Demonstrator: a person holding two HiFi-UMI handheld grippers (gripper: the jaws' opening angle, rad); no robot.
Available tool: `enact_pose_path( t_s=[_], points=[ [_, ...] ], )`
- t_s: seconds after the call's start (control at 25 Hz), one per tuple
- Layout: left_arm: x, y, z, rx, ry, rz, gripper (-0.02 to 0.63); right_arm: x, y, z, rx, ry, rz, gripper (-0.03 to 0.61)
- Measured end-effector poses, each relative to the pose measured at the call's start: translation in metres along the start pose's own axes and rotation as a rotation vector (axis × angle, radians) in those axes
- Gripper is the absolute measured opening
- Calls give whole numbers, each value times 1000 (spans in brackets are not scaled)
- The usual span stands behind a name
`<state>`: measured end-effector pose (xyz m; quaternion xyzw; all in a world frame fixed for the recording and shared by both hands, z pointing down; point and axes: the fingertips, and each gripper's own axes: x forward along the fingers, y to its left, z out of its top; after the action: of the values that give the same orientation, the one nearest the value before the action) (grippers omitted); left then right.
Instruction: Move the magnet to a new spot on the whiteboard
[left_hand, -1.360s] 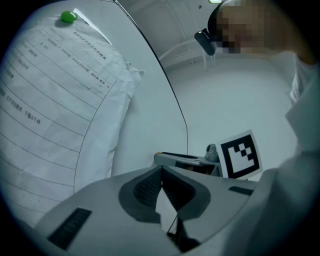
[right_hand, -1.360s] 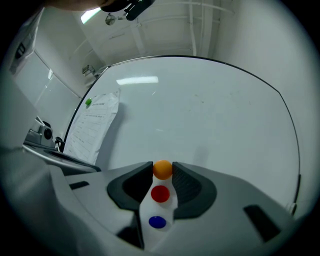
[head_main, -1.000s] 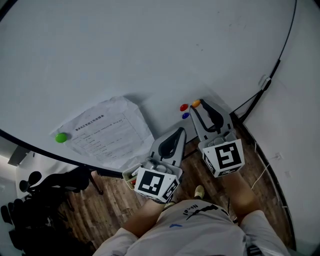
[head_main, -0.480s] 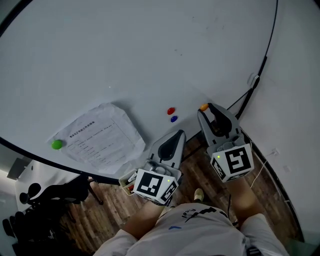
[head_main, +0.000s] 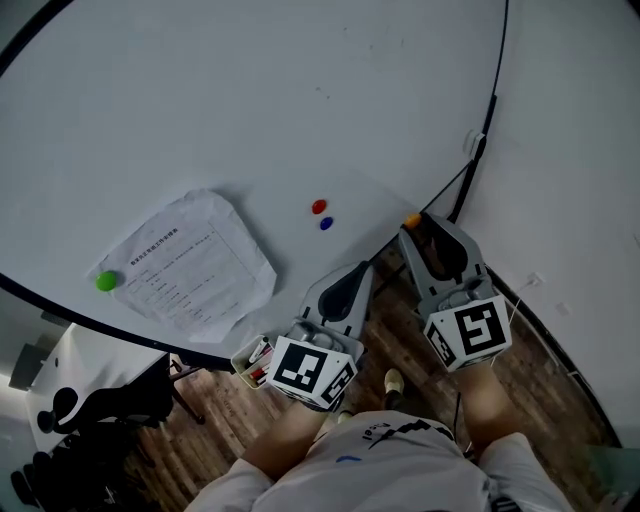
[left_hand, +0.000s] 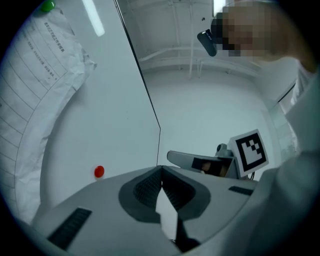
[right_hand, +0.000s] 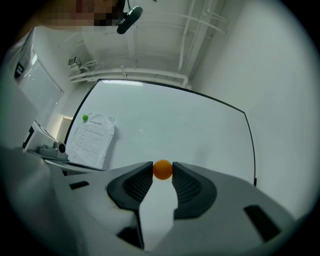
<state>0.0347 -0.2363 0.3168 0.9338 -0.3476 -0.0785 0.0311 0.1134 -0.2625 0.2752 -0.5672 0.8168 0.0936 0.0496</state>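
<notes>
My right gripper (head_main: 412, 224) (right_hand: 162, 173) is shut on a small orange magnet (head_main: 411, 219) (right_hand: 162, 169), pinched between its fingertips. In the head view it sits by the lower right corner of the whiteboard (head_main: 250, 100) (right_hand: 175, 120); in the right gripper view the board lies well behind it. A red magnet (head_main: 319, 207) (left_hand: 99, 171) and a blue magnet (head_main: 326, 223) stay on the board, left of the right gripper. My left gripper (head_main: 362, 268) (left_hand: 161, 171) is shut on nothing, below the board's lower edge.
A green magnet (head_main: 106, 282) (right_hand: 85, 118) pins a crumpled printed sheet (head_main: 185, 265) (left_hand: 35, 60) to the board's left part. A small tray of markers (head_main: 255, 360) hangs under the board's edge. A black cable (head_main: 470, 170) runs along the right edge. Below is wooden floor (head_main: 560, 400).
My right gripper has carried the orange magnet away from the red and blue magnets, rightward toward the board's corner. The left gripper has stayed roughly where it was.
</notes>
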Motion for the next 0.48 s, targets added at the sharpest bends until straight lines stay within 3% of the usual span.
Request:
enact_pose_path(
  t_s=[0.28,0.48],
  points=[
    [-10,-35,0,-4,5,-104,11,-37,3,5,-10,13,-66,127],
    [-12,-49,1,-27,-3,-125,11,-54,1,6,-12,22,-96,127]
  ],
)
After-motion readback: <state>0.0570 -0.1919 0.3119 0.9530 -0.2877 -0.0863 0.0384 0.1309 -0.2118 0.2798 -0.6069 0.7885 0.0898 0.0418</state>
